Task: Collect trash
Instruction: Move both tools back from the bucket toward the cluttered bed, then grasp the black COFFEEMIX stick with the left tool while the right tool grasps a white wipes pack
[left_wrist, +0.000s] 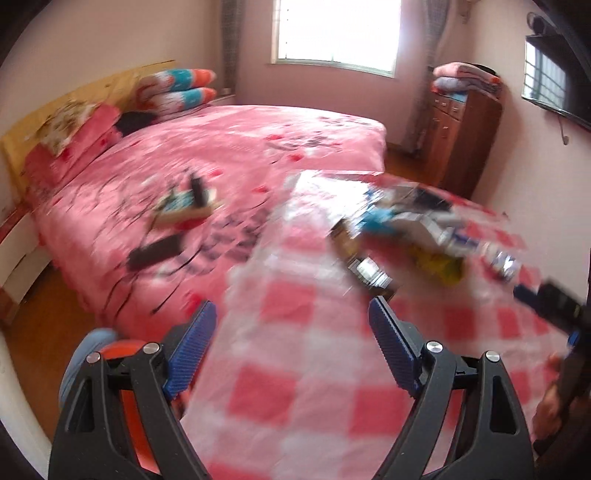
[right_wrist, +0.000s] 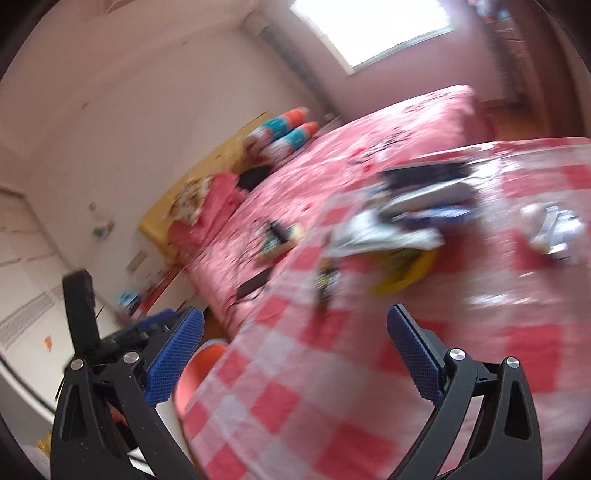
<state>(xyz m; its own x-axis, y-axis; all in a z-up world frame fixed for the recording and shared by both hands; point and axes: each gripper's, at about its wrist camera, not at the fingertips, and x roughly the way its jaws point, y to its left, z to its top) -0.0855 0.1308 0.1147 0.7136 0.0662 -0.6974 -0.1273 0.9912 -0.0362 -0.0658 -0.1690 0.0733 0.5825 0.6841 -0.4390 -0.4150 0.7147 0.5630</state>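
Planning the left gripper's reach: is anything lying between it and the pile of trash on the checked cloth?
Nothing visible does. The left gripper is open above the checked cloth, and only bare cloth lies between it and the trash farther along. The frames are blurred, so small items could be missed.

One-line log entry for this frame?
left gripper: open, empty | right gripper: open, empty | trash pile: on checked cloth, untouched

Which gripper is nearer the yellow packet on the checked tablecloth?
Right, probably. The right gripper faces the yellow packet just ahead; the left gripper sits further back, toward the table's bed-side edge.
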